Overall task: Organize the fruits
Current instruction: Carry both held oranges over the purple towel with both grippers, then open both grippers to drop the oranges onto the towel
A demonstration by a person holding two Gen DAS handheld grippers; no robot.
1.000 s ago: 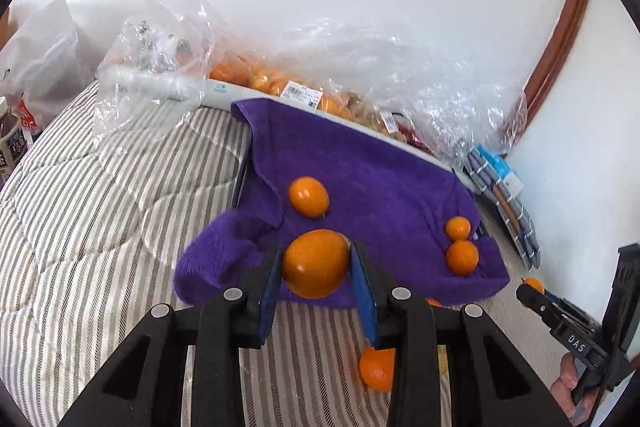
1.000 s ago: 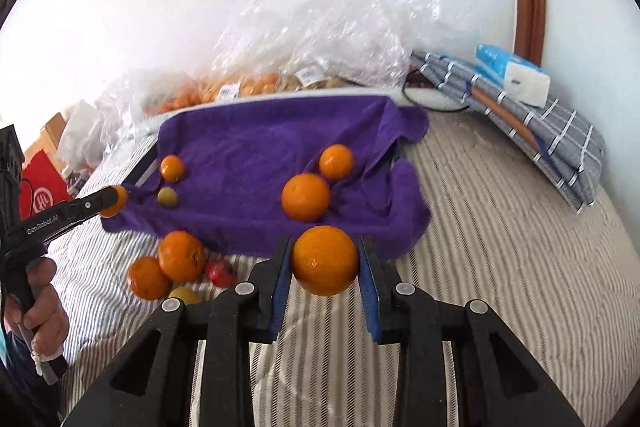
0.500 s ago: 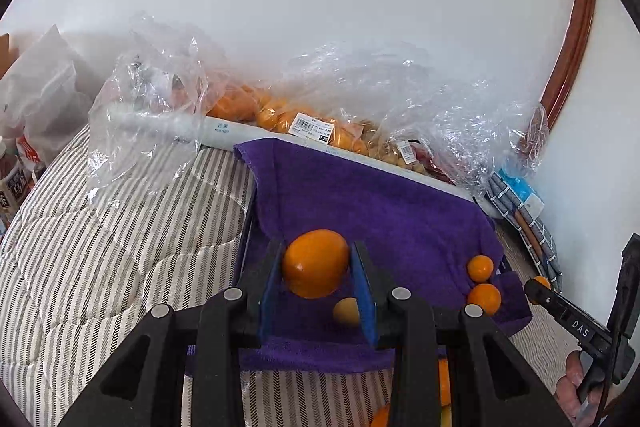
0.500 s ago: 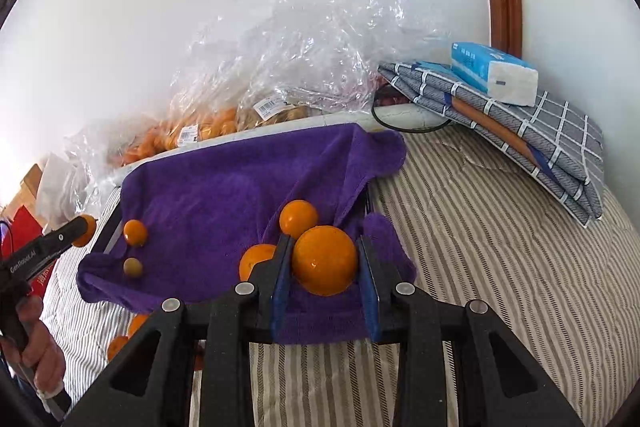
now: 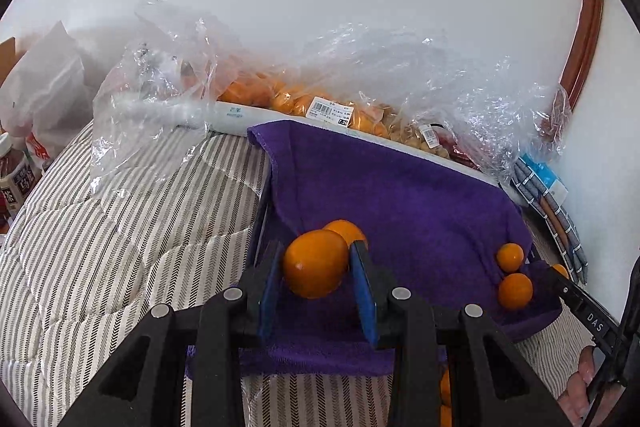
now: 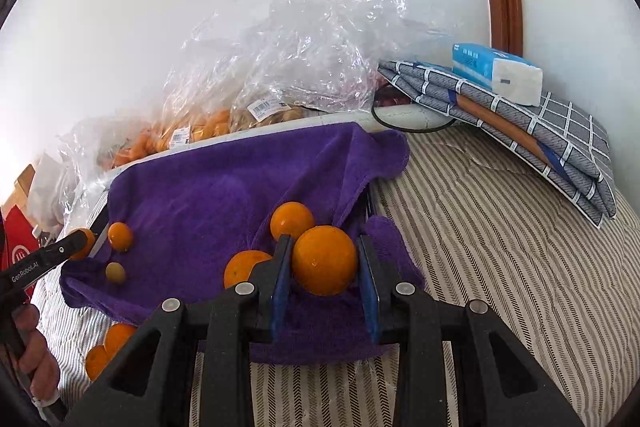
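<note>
Orange (image 5: 316, 263) sits low centre in my left wrist view, round and glossy, clamped in my left gripper (image 5: 316, 269) above the purple towel (image 5: 400, 195). In my right wrist view, another orange (image 6: 325, 261) is pinched by my right gripper (image 6: 325, 267), low centre, over the towel's edge.

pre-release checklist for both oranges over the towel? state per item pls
1. Left hand-held gripper shut on its orange: ok, both pads press the fruit.
2. Right hand-held gripper shut on its orange: ok.
3. Both oranges over the purple towel: ok.
4. Drop spot under the left one free: not ok, another orange sits right behind it.
5. Drop spot under the right one free: not ok, two oranges lie close to its left.
6. Held fruit touching the towel: cannot tell.
</note>
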